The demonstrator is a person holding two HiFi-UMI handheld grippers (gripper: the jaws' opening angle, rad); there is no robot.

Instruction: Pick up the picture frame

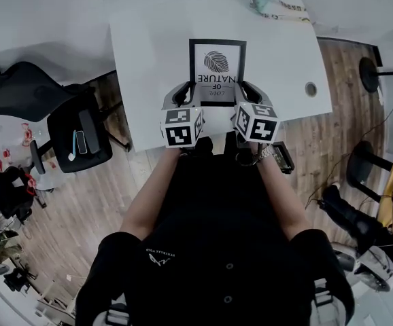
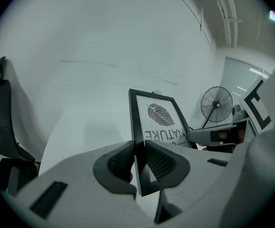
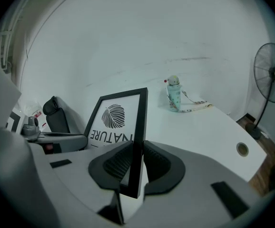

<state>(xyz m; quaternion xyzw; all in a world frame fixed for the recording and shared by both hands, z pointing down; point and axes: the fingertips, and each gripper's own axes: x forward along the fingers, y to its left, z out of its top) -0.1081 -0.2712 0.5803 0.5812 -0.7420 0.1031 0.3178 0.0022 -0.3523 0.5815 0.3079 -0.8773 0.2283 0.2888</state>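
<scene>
Head view: left tongs (image 1: pixel 185 95), right tongs (image 1: pixel 249 94) each clench picture frame (image 1: pixel 217 63) side edge.

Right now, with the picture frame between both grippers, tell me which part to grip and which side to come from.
Take the picture frame by its thin black border, one side edge each, near the corners closest to the person, coming from the near side. It is flat and slim, so jaws close across its thickness, as the left gripper and right gripper do.
</scene>
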